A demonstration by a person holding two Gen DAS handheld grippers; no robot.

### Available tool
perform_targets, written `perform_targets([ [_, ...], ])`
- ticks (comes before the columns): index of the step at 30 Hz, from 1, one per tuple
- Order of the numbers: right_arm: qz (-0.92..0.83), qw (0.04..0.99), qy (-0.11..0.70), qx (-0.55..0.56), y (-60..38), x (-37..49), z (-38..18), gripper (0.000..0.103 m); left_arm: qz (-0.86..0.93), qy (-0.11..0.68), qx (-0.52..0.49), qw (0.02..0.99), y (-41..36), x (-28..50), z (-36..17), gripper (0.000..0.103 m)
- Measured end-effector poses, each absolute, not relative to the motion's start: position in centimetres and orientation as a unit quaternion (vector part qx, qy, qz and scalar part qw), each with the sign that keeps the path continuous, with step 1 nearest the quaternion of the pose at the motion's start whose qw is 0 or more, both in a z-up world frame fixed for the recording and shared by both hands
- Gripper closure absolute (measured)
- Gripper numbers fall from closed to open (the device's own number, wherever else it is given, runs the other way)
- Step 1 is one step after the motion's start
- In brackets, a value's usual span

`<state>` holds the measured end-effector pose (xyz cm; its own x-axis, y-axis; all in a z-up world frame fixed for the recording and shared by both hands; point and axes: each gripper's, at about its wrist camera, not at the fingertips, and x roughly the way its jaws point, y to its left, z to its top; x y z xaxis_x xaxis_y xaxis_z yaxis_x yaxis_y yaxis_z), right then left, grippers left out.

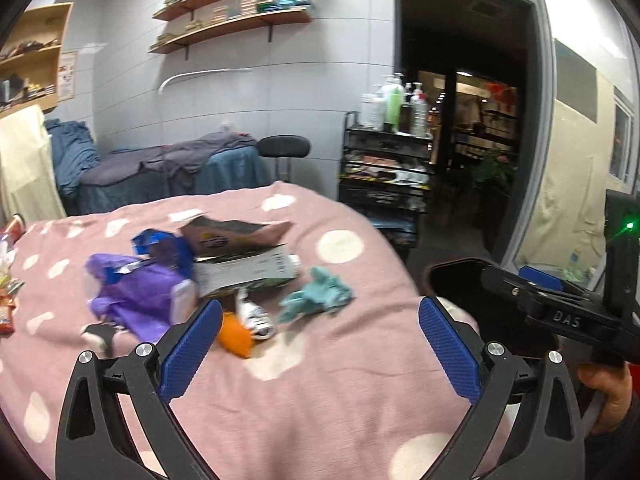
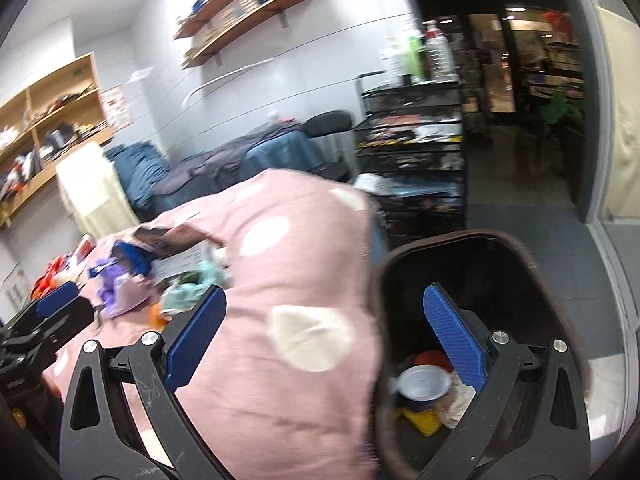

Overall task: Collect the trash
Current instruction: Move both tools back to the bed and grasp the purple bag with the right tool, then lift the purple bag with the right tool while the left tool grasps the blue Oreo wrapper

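Note:
A pile of trash lies on the pink dotted blanket [image 1: 320, 380]: purple wrapper [image 1: 132, 296], blue wrapper [image 1: 160, 244], open carton [image 1: 244, 264], orange scrap [image 1: 236, 336], crushed white can [image 1: 256, 316], teal crumpled cloth [image 1: 320, 296]. My left gripper [image 1: 320, 344] is open and empty, just short of the pile. My right gripper [image 2: 324, 336] is open and empty, one finger over the blanket [image 2: 280, 264], the other over the dark bin [image 2: 472, 280]. The bin holds a foil cup [image 2: 420, 382] and yellow scraps. The right gripper [image 1: 560, 308] also shows in the left wrist view.
The bin [image 1: 452, 280] stands at the bed's right edge. A black cart [image 1: 384, 176] with bottles stands behind, beside a dark doorway. A second bed with grey and blue covers [image 1: 172, 164] is farther back. More wrappers [image 1: 8, 280] lie at the blanket's left edge.

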<state>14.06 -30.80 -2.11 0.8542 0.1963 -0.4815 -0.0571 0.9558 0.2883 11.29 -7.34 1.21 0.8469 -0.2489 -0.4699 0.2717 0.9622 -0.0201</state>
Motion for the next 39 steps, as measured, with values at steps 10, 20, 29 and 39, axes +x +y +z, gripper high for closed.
perform_targets([
  [10,0.176,0.935,0.296,0.087,-22.3,16.1,-1.9,0.006,-0.037,0.273,-0.018,0.961,1.9,11.5,-0.6,0.005],
  [20,0.301,0.886,0.349,0.053,-13.3,20.3,-2.4,0.006,0.009,0.299,-0.055,0.953,8.1,11.8,-2.0,0.006],
  [29,0.343,0.849,0.402,0.001,-5.4,25.9,-3.4,0.021,0.022,0.304,-0.088,0.948,10.5,11.6,-2.4,0.006],
  [39,0.345,0.825,0.443,-0.064,-1.6,27.7,-4.7,0.063,0.024,0.31,-0.093,0.946,10.9,11.7,-2.7,0.006],
])
